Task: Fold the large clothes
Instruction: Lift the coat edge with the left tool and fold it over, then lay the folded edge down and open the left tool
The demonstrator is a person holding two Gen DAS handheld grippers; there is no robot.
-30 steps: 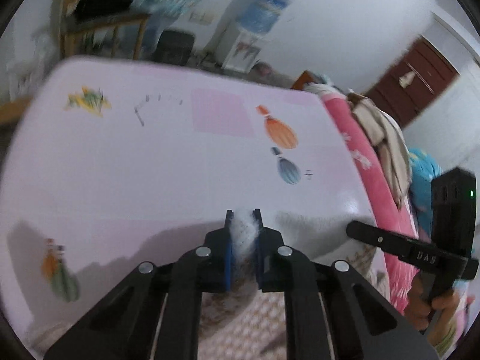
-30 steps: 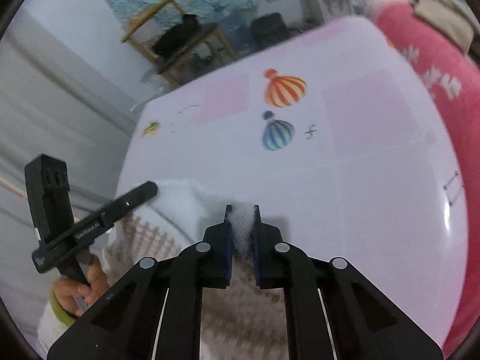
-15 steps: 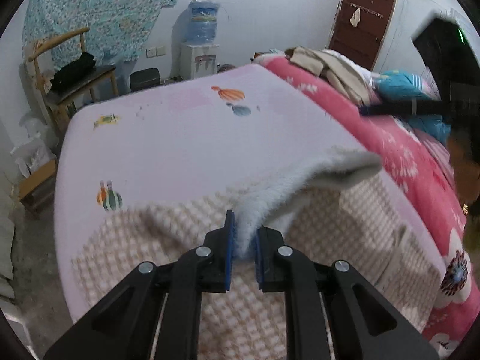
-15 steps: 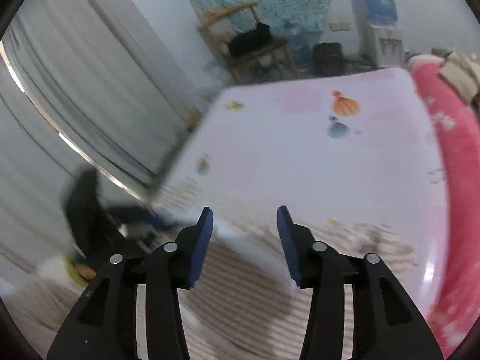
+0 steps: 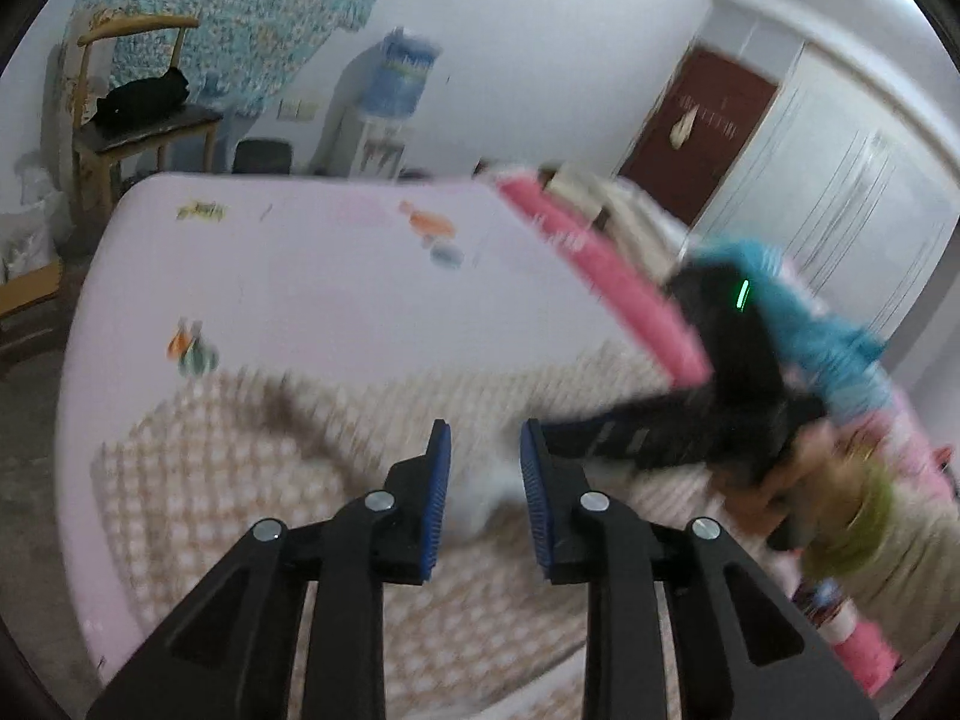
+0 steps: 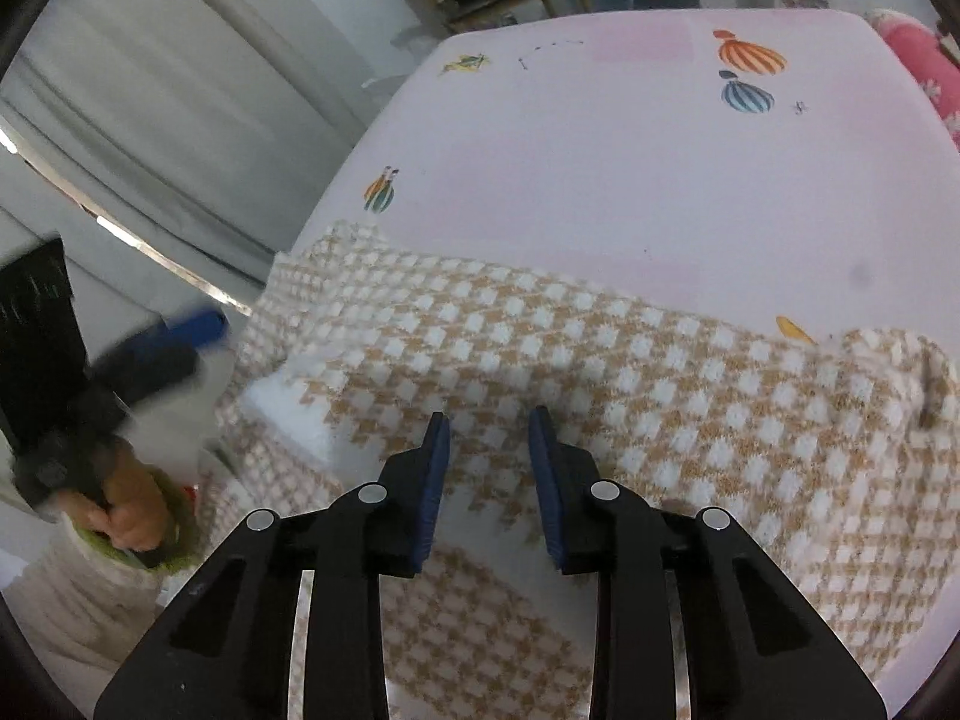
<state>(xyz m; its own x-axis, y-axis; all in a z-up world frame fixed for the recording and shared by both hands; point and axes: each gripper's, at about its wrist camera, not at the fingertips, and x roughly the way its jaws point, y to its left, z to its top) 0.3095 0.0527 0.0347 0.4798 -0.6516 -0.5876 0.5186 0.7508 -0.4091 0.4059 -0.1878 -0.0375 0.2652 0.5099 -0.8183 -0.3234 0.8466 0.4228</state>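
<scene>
Both tools let go, sweater (image 6: 600, 372) flat, no txt

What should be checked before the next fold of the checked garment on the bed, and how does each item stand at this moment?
1. Left gripper free of cloth: ok; jaws opening, white cloth lies below them, pads not pressing it.
2. Right gripper free of cloth: ok; jaws closing, nothing between them, garment lies beneath.
3. Checked garment lying on the pink sheet: ok, though a white inner fold sticks out at its left edge.
4. Garment smooth: not ok; ridges and a bunched right end show.
5. Fold edges aligned: cannot tell; the left wrist view is blurred.
6. Sheet beyond the garment free for folding: ok.
</scene>
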